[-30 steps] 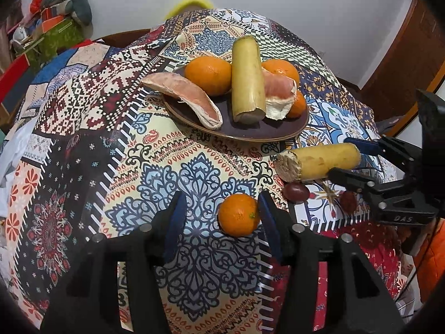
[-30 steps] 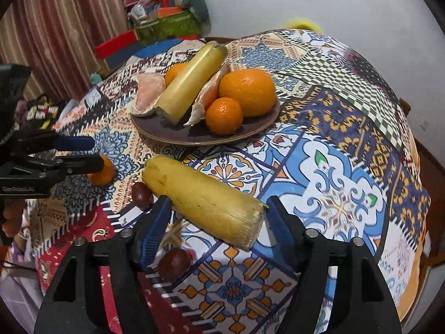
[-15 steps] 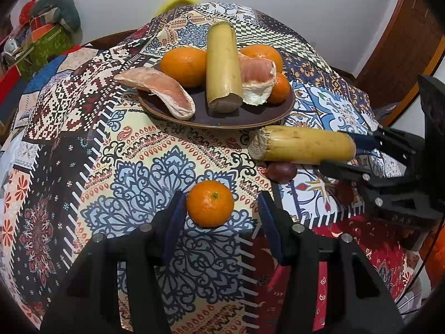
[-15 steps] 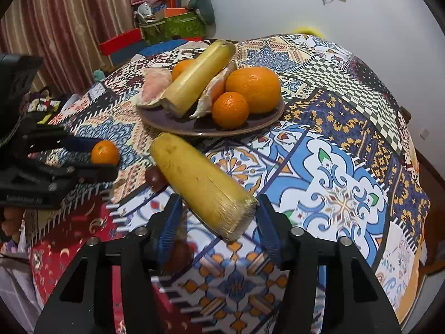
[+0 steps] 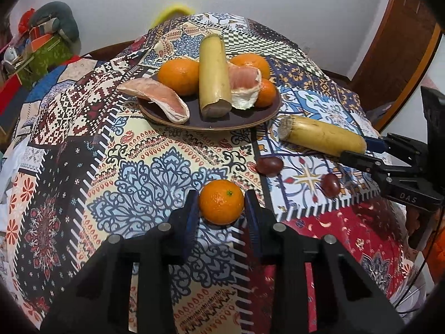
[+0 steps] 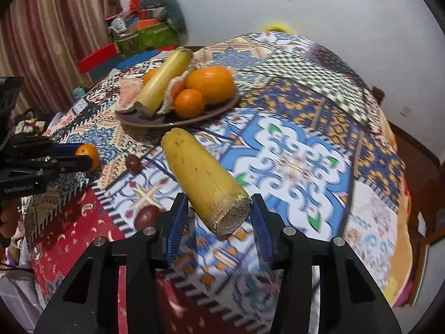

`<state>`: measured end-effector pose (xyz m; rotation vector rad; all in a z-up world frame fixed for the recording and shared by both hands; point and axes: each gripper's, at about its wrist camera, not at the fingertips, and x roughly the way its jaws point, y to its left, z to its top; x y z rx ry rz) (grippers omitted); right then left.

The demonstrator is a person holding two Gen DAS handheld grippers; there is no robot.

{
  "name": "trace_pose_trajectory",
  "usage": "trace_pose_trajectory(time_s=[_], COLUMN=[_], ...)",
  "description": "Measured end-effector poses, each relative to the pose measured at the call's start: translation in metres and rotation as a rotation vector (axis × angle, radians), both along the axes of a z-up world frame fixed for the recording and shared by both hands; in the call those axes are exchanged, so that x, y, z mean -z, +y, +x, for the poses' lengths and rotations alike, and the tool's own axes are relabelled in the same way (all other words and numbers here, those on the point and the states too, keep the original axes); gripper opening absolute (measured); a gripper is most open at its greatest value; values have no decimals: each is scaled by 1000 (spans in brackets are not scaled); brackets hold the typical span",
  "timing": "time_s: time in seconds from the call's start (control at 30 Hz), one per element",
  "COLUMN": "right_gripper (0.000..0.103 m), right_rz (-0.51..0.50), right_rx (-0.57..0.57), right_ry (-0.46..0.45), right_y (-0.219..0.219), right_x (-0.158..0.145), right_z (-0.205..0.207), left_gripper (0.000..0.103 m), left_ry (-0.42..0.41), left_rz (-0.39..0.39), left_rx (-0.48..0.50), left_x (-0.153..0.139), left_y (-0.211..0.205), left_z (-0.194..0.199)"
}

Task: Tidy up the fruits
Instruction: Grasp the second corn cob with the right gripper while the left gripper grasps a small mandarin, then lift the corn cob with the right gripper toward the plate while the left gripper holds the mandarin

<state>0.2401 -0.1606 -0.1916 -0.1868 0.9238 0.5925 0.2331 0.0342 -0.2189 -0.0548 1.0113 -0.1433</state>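
right gripper [image 5: 370, 150] lettered "DAS", jaws closing

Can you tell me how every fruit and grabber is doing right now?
left gripper: jaws closing on the small orange, pads at its sides.
small orange: whole, unpeeled, on the tablecloth.
right gripper: jaws closing around the yellow stalk's cut end.
yellow stalk: tilted, far end up.
plate: full of fruit.
pomelo wedges: peeled, on the plate.
two dark red fruits: loose on the tablecloth.
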Motion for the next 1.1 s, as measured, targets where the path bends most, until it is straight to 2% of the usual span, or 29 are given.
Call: trace_pose_trajectory(time_s=[0.17,0.4,0.7,1.1], right_gripper=[39,36,36,37], right_rz=[-10,46,58,18], right_rx=[56,80,91,35], right_ry=[-2,75,36,95], right_y=[-16,-29,-20,17], right_x=[-1,-1,-18,1], right_z=[-21,-43,-24,10], left_gripper=[33,33,33,33], left_ry=[-2,-18,-33,-42], left_rz=[-2,1,-4,-1], left_rx=[2,5,-8,-22], left_x=[-5,-13,-19,-20], left_y=[-2,-4,-1,4], left_z=[-10,-25,-33,-31])
